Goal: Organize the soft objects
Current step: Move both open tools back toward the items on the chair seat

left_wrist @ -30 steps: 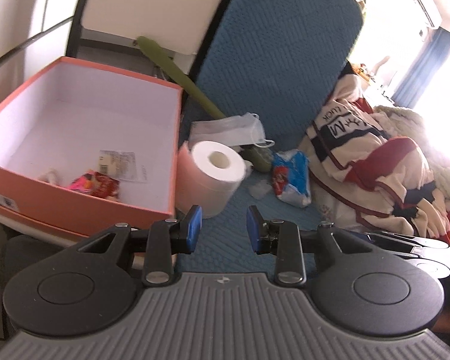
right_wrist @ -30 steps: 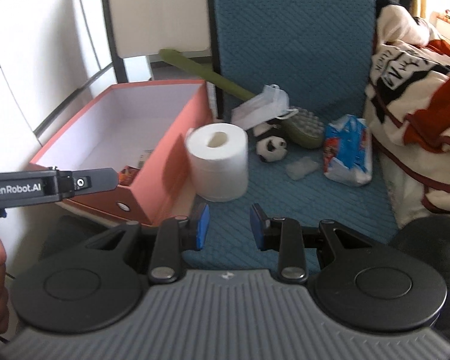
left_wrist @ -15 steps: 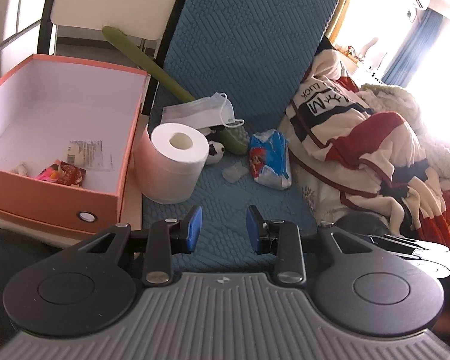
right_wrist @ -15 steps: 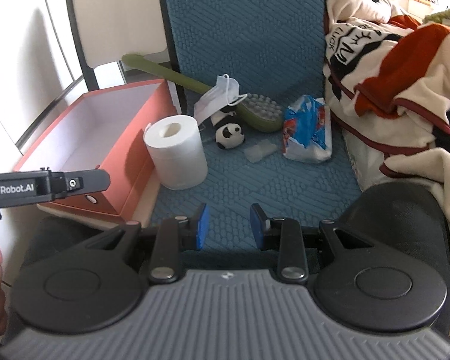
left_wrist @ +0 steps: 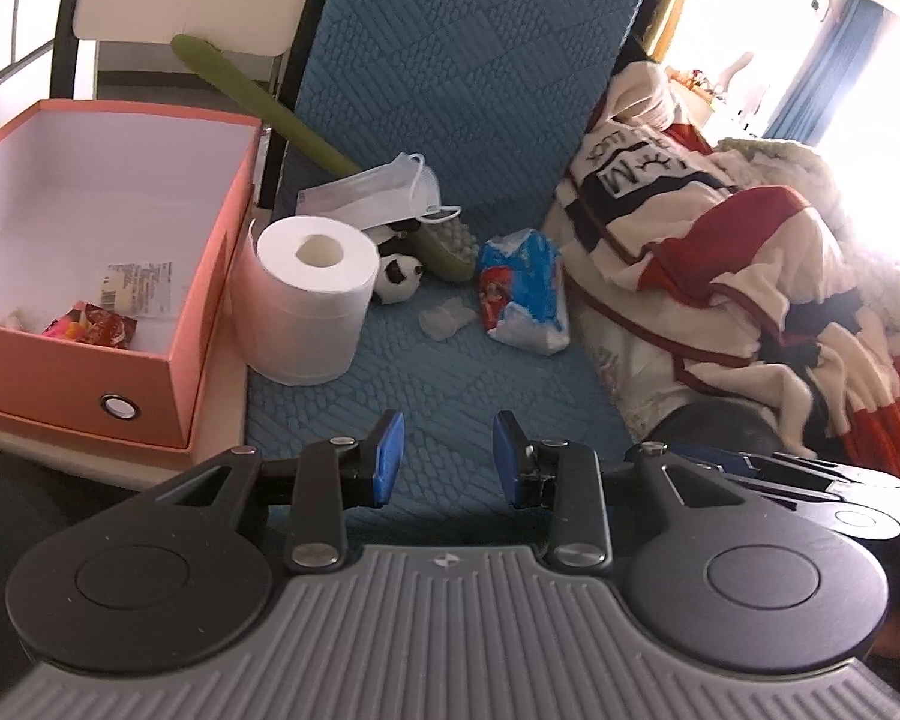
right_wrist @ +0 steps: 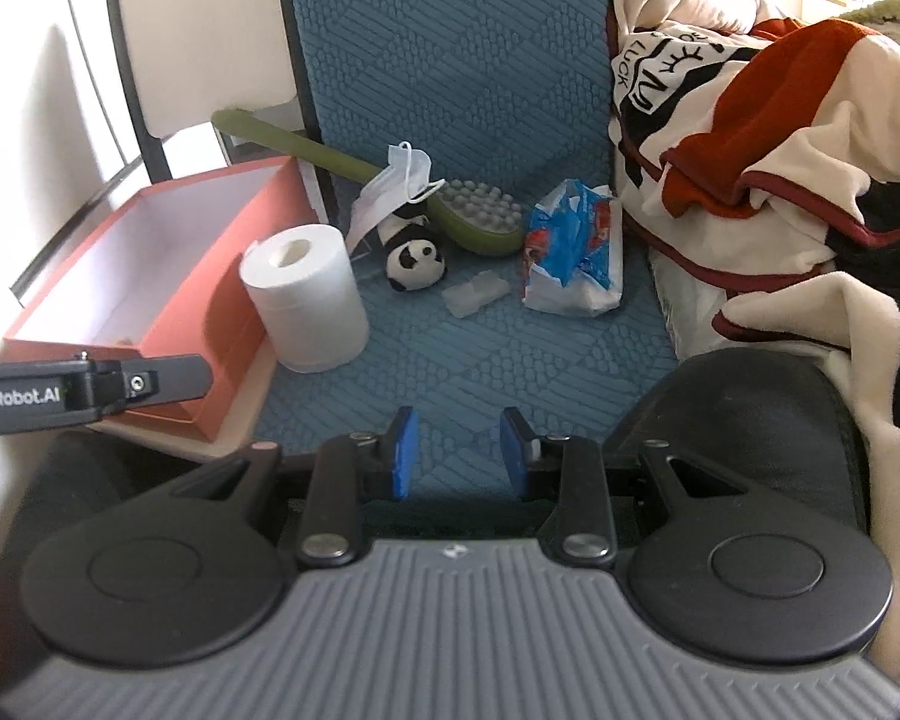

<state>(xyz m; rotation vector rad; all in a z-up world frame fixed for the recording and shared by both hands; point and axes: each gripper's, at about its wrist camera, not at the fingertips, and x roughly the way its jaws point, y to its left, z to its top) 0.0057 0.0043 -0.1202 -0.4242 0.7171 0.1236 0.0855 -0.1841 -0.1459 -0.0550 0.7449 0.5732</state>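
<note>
Left tool (left_wrist: 444,456) and right tool (right_wrist: 459,450): both released, blue pads apart, nothing held, above quilted blue cushion (left_wrist: 480,384). Left to right: one coral cardboard box (left_wrist: 168,372), wrappers inside; one cylindrical toilet roll (left_wrist: 306,294); one pleated face mask (left_wrist: 378,195); one plush panda (right_wrist: 417,264); one green nubbed brush (right_wrist: 480,219); one crinkled tissue pack (left_wrist: 525,294); heaped blankets (left_wrist: 720,276).

A home: blanket (right_wrist: 750,138) (rumpled) on a cushioned seat (right_wrist: 462,360).

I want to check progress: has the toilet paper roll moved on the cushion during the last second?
No. The toilet paper roll stands upright beside the orange box, the panda toy behind it, as before; only the cameras pulled back.
</note>
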